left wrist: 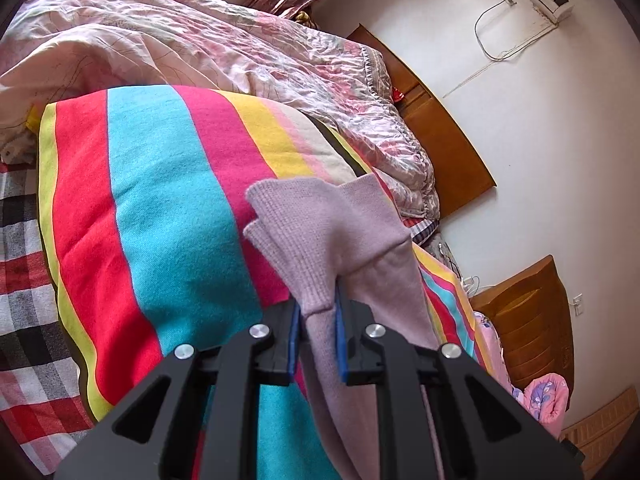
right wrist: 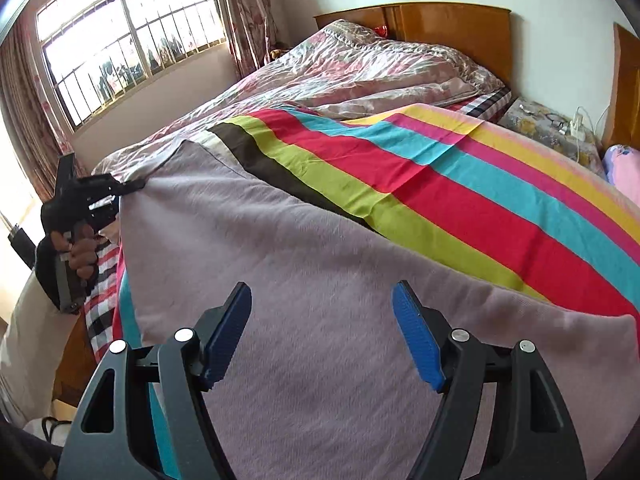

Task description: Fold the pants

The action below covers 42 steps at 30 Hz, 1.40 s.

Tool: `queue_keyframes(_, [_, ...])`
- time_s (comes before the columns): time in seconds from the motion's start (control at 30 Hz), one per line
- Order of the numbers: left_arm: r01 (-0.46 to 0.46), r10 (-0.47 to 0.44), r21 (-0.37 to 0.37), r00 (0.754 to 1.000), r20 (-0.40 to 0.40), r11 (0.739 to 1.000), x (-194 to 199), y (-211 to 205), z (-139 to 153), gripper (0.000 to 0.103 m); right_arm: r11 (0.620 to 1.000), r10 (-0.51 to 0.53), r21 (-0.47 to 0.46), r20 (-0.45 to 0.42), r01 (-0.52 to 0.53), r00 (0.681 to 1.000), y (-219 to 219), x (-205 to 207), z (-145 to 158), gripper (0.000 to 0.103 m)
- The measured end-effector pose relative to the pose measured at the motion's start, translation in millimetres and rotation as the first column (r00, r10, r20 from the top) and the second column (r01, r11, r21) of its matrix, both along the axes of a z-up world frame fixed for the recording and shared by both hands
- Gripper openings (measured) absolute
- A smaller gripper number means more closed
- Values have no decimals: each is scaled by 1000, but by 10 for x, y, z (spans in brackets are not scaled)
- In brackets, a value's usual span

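The pants are pale lilac knit (right wrist: 280, 264) and lie spread across the striped blanket (right wrist: 460, 184) on the bed. My left gripper (left wrist: 318, 308) is shut on a ribbed cuff end of the pants (left wrist: 320, 232) and holds it lifted above the blanket (left wrist: 168, 208). The same gripper shows in the right wrist view at the far left (right wrist: 132, 188), pinching the pants' edge. My right gripper (right wrist: 322, 300) is open, its blue pads (right wrist: 416, 340) wide apart just above the middle of the spread pants, holding nothing.
A crumpled pink floral quilt (left wrist: 240, 48) lies behind the blanket. A wooden headboard (right wrist: 440, 24) and a nightstand with cables (right wrist: 552, 124) stand at the far end. A plaid sheet (left wrist: 24, 260) covers the bed's left side. A barred window (right wrist: 132, 36) is on the far left.
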<state>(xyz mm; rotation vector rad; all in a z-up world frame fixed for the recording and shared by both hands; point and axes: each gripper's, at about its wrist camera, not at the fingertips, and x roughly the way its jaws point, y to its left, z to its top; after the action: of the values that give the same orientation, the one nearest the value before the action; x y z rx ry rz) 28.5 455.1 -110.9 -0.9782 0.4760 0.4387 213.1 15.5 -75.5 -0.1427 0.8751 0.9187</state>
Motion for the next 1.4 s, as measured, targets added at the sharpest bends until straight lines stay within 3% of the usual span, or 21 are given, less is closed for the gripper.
queue_keyframes(0.1, [29,-30,-32,999,-40,999,72,68,-148,15,998,-25,-65,-76,20,997,142,280,-255,73])
queue_keyframes(0.17, [31,-32,-31,998,-48,999,69,63,-114,15,999,-36,-30,-77,34,996,100,264,-227,72])
queue_keyframes(0.3, [63,-63,184,998,-8,981,149,-327,564,14,993,-112,37,-26,113,993,-260,89,4,72])
queue_keyframes(0.33, [89,-96,253,995,16,963,199,-527,794,14,988,-145,61,-9,145,989,-410,44,83,73])
queue_keyframes(0.4, [170,-205,413,978,40,895,328,-1089,1239,14,970,-217,118,14,214,976,-767,-37,246,73])
queue_keyframes(0.47, [279,-360,550,932,42,787,453,-1800,1557,14,941,-308,162,43,298,950,-1183,-133,405,74])
queue_keyframes(0.57, [455,-594,704,802,-58,546,590,-2985,1644,14,876,-457,209,70,435,887,-1848,-288,593,74])
queue_keyframes(0.67, [640,-770,718,593,-235,274,693,-4088,1234,15,800,-578,245,73,548,812,-2468,-494,695,74])
queue_keyframes(0.73, [754,-822,651,424,-381,88,778,-4665,753,16,757,-635,248,66,604,769,-2795,-636,701,74])
queue_keyframes(0.8, [855,-815,515,258,-519,-57,889,-5002,228,16,722,-676,240,45,649,735,-3032,-759,657,74])
queue_keyframes(0.83, [880,-807,464,201,-556,-101,899,-5072,52,22,709,-688,234,27,665,725,-3120,-818,620,74])
queue_keyframes(0.87, [858,-808,501,215,-549,-112,840,-5070,32,23,703,-694,228,14,673,720,-3174,-874,576,74])
queue_keyframes(0.9, [854,-817,506,204,-540,-121,814,-5035,63,31,702,-694,224,3,676,720,-3208,-937,533,74])
queue_keyframes(0.93, [859,-839,498,183,-513,-117,812,-4957,125,45,703,-690,222,-16,675,724,-3219,-1003,476,74])
queue_keyframes(0.97, [851,-859,517,198,-472,-88,796,-4828,225,53,708,-678,227,-47,669,734,-3222,-1044,406,74])
queue_keyframes(1.03, [814,-876,581,288,-387,11,749,-4522,455,80,729,-638,233,-109,643,762,-3162,-1122,262,74])
queue_keyframes(1.13, [779,-850,601,430,-304,179,767,-4035,684,88,785,-557,222,-151,578,816,-2889,-1240,118,74])
queue_keyframes(1.2, [751,-787,592,540,-298,291,832,-3701,707,90,825,-494,219,-169,521,853,-2649,-1300,74,74])
queue_keyframes(1.27, [731,-720,560,621,-309,390,844,-3414,633,90,864,-431,212,-156,456,889,-2415,-1360,89,69])
queue_keyframes(1.33, [726,-678,522,657,-330,448,851,-3216,561,90,897,-361,225,-127,381,924,-2216,-1440,146,66])
queue_keyframes(1.4, [727,-663,515,662,-349,455,792,-3113,492,90,910,-298,262,-125,321,946,-2077,-1457,188,66])
